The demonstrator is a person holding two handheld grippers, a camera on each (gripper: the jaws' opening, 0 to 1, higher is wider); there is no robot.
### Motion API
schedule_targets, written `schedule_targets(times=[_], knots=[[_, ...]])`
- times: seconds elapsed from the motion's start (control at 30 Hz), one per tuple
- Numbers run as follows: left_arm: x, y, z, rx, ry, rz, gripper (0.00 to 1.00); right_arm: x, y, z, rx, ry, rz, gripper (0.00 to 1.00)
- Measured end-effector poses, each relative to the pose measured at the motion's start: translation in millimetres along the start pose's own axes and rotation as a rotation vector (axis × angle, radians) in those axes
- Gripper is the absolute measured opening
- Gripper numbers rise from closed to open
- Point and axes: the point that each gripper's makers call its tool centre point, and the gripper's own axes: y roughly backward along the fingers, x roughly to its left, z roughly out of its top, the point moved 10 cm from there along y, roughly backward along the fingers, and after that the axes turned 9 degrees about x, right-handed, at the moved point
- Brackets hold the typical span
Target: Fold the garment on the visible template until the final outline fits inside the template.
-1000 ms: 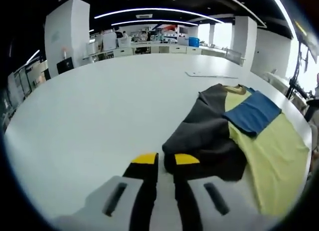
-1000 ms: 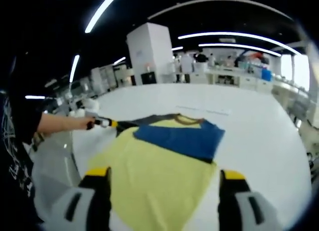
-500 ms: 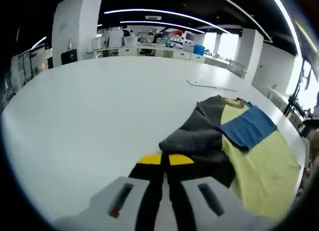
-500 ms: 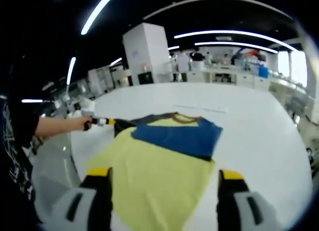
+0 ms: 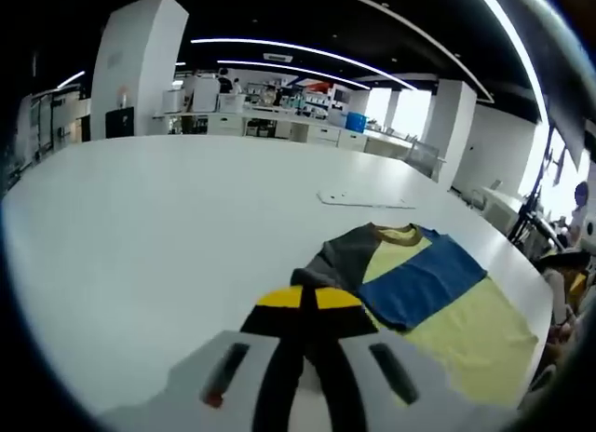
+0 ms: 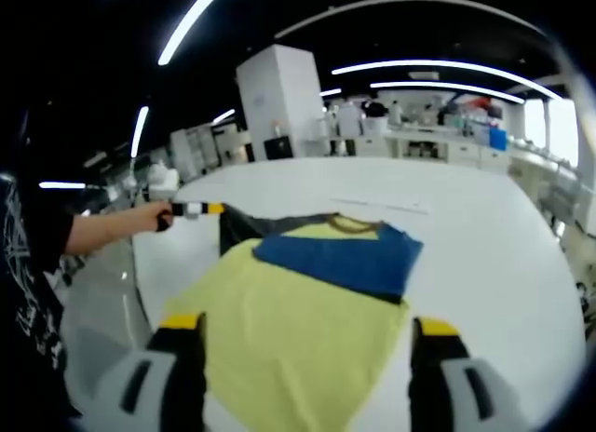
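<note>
My left gripper (image 5: 302, 298) has its yellow-tipped jaws pinched together on the dark grey sleeve (image 5: 337, 261) of the shirt (image 5: 447, 320), lifting that edge off the white table (image 5: 149, 218). From the right gripper view you can see the sleeve pulled up at the shirt's left side. My right gripper (image 6: 307, 326) is wide open and holds nothing, hovering over the yellow part of the shirt, with the blue fold (image 6: 340, 260) just beyond it.
</note>
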Motion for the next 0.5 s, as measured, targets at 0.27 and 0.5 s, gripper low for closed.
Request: schedule_targets(times=[0.27,0.5], knots=[[-36.1,-2,16.9,-0.012,-0.074,-0.064,0.0,0,0,-5.7,0.002,-0.02,-0.004,0.9],[-75.0,-17,12.3,0.008,-0.12,-0.115,0.0,-2,-2,-8.3,-0.003,-0.039,-0.003,0.9]])
